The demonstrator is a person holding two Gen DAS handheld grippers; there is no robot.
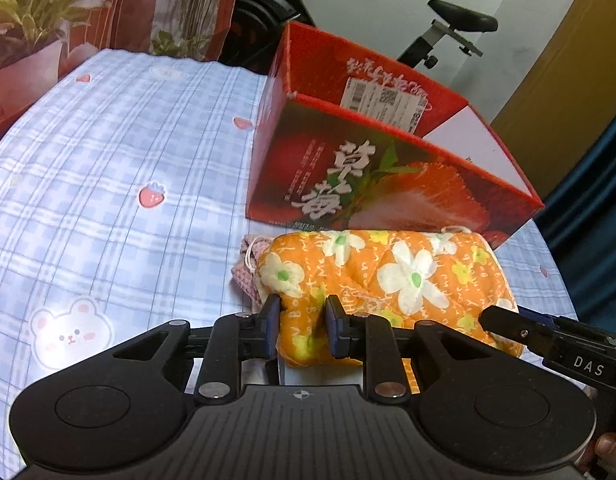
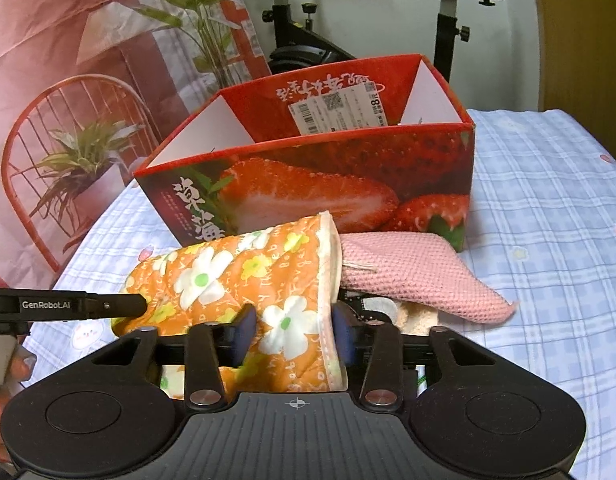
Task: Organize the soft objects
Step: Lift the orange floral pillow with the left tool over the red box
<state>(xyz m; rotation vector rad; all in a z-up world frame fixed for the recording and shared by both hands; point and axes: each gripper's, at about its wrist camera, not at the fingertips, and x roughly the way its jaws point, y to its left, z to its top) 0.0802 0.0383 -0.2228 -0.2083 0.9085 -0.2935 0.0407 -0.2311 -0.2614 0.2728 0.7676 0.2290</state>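
Orange flowered mitt [image 1: 372, 280] lies on checked surface [image 1: 107, 160] before strawberry box [image 1: 388, 184], atop pink cloth [image 2: 412, 276] | left gripper [image 1: 301, 320] and right gripper [image 2: 293, 334] jaws both clamped on it | step: lifting | next: carry over box rim, release together

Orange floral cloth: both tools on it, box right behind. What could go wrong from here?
1. The pink waffle cloth is tucked under the orange floral cloth; lifting may drag it along or drop it.
2. The left tool pinches only a small fold; it could slip out.
3. The strawberry box wall stands close behind; a low lift may push the cloth into it rather than over the rim.
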